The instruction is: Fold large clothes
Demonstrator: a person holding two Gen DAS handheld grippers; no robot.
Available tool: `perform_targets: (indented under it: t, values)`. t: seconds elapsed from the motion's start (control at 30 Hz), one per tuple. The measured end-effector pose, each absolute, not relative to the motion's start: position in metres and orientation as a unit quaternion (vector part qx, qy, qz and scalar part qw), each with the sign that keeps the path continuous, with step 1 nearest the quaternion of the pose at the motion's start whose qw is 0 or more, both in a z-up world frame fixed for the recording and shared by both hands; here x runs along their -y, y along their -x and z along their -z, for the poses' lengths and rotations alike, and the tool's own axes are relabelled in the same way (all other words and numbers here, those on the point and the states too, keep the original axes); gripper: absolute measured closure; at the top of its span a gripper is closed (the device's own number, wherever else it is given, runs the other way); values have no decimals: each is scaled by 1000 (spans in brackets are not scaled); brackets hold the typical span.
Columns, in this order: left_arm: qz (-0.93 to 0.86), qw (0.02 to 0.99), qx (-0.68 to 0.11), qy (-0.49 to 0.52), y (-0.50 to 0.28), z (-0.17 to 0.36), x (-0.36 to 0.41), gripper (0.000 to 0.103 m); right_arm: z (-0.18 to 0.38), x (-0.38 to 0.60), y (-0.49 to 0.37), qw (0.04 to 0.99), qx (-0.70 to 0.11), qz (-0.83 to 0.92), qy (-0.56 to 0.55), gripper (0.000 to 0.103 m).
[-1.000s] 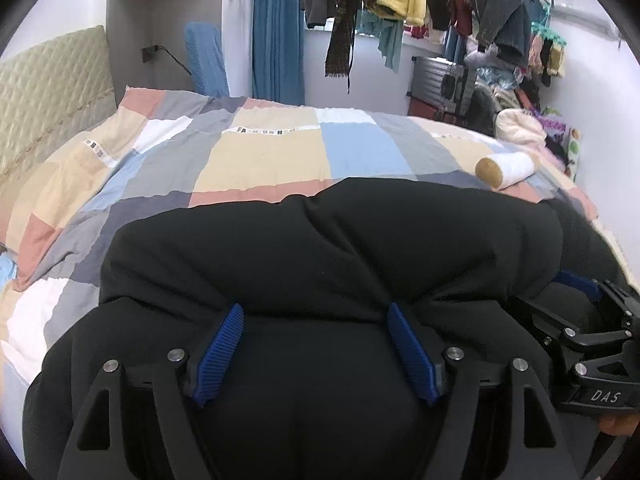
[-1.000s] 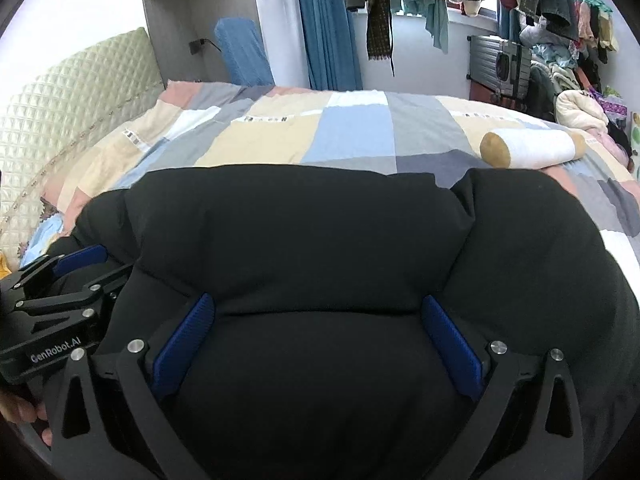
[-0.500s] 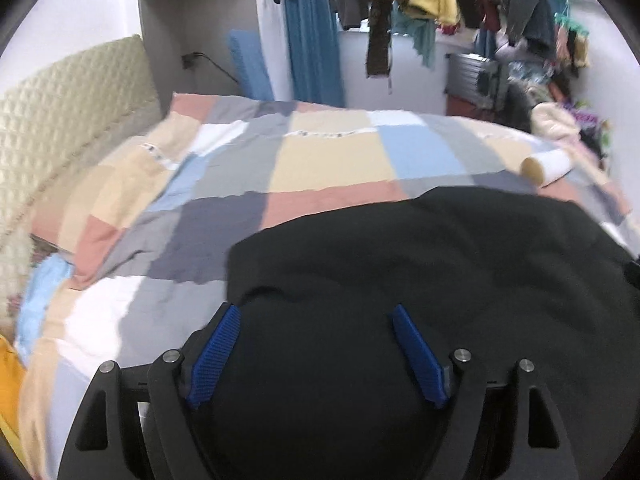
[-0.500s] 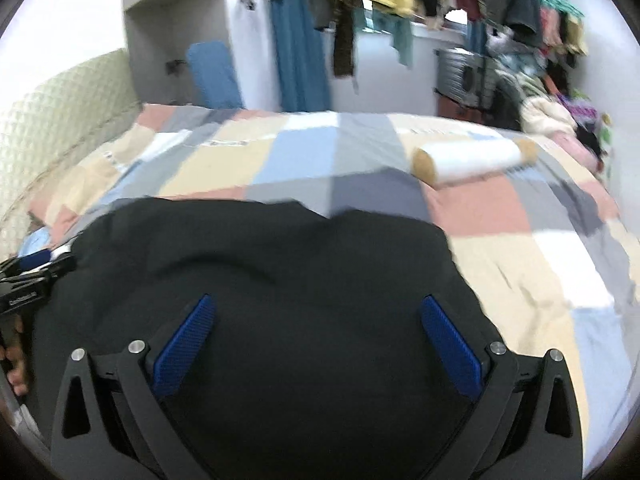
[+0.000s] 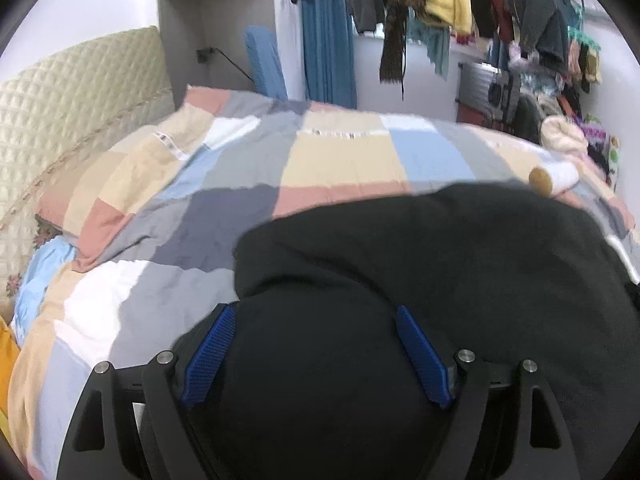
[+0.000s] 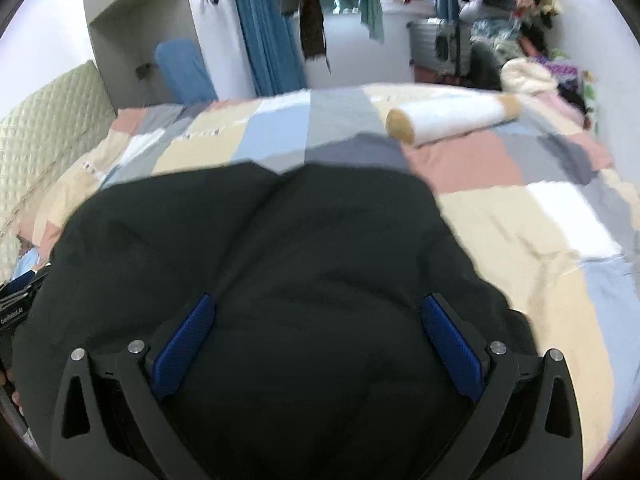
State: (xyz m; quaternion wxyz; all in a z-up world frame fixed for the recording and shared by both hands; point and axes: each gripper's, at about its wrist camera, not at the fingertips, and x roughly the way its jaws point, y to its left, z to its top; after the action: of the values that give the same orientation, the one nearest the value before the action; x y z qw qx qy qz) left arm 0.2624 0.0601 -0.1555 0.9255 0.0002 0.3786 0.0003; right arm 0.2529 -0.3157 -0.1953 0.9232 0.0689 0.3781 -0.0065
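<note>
Black jacket (image 5: 440, 264) lies bunched on the patchwork bed (image 5: 340, 160). Left hand-held gripper (image 5: 316, 356) and right hand-held gripper (image 6: 316, 344) both spread wide, jacket fabric bulging between fingers. White bolster (image 6: 452, 118) far right.

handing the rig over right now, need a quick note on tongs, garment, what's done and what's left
Left tongs: open, straddling a thick bunch of the black garment.
Right tongs: open wide, fabric bulging between the pads, no firm pinch visible.
Garment lies bunched on the patchwork quilt, a white roll beyond it.
Done: one fold looks made, a doubled edge shows on the left.
Left: probably flatten, finish folding and square it up.
</note>
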Motion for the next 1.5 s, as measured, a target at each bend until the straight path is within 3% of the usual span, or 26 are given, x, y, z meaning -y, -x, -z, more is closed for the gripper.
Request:
perform_targets:
  t: [0.23,0.53,0.77,1.07,1.5]
  values:
    - [51,945,-321,28,-208,75,-59,20,128,321,-190,949,-302,-10,-94,0]
    - [59,975,-212,12,-104,-54,-44,2,6,305,-96,977,-198,-21,-77,0]
    - [60,983,-176,1,-32,-116,-37,1,-50,296,-26,985,-149,-42,-74,0]
    - [98,980,-172,9,51,-131,-26,1,-73,270,52,991,-96,-64,-65,0]
    - [88,971,-219,40,81,-80,-31,1,-14,246,100,985,-158,-50,-44,0]
